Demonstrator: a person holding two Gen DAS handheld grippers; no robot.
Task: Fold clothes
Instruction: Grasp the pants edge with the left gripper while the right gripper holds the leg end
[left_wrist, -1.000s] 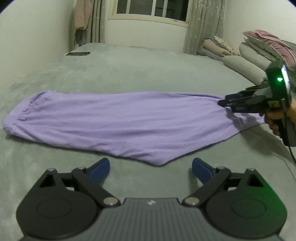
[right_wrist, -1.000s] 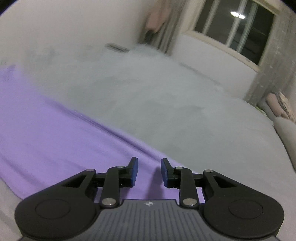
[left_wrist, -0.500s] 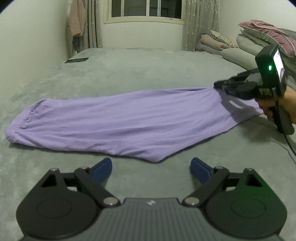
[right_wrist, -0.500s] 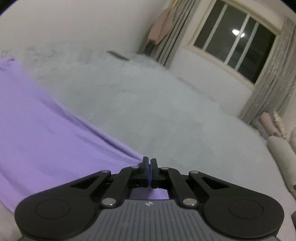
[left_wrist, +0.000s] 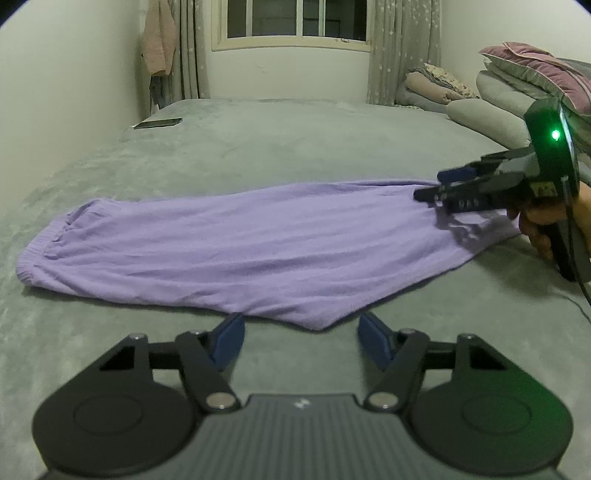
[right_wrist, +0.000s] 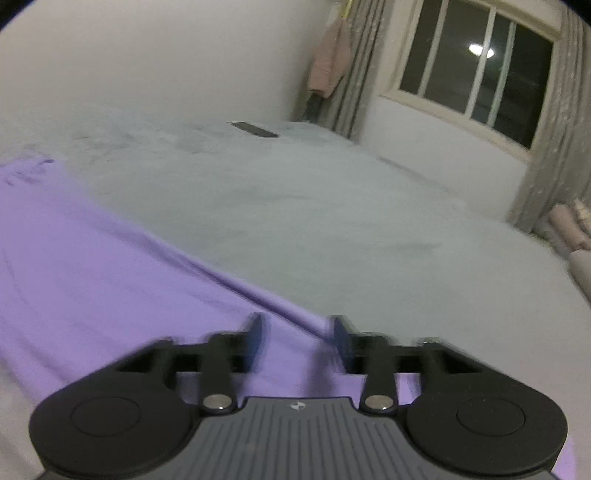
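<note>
Grey plush bedding covers the bed (left_wrist: 295, 147), which runs back to a curtained window (left_wrist: 295, 18); pillows (left_wrist: 498, 110) are stacked at its right and a dark phone (left_wrist: 158, 123) lies far left. Purple trousers (left_wrist: 240, 251) lie flat across the bed. The left gripper (left_wrist: 301, 338) hovers spread wide just before their near edge. The right gripper (right_wrist: 299, 338), fingers apart, sits over their right end.
</note>
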